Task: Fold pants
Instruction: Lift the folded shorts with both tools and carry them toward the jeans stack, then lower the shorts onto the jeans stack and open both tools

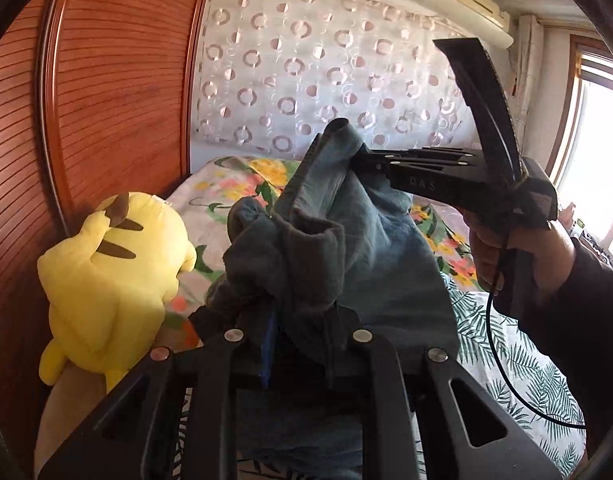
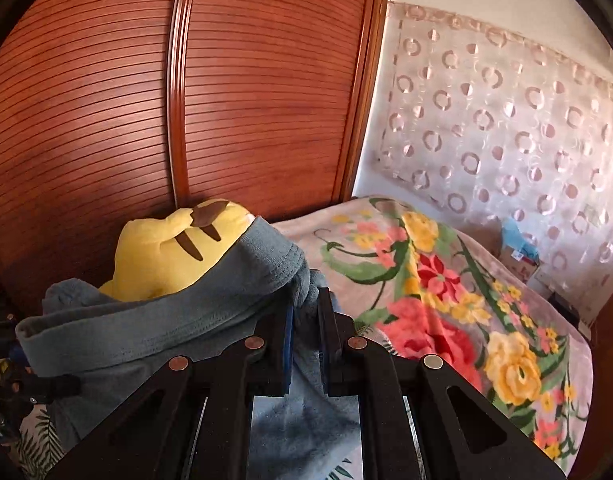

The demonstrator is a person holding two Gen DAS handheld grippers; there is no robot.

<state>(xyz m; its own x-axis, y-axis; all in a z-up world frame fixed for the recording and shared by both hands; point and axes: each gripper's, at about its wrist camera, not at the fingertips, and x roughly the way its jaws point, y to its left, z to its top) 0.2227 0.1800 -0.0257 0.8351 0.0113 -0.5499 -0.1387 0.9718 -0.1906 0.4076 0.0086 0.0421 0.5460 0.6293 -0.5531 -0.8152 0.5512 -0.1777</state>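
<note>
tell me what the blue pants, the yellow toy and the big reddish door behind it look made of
Blue-grey pants: soft knit, likely cotton fleece; matte, fuzzy nap, stitched ribbed hem.
Yellow stuffed toy: plush fabric over stuffing; smooth matte skin, sewn seams, brown stripes.
Reddish-brown slatted door: looks like varnished wood or wood veneer; fine horizontal grooves and a soft sheen.

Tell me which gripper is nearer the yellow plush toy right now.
Left. The left gripper, shut on the blue pants, sits just beside the yellow plush toy. The right gripper grips the pants farther away, on the side opposite the toy.
</note>
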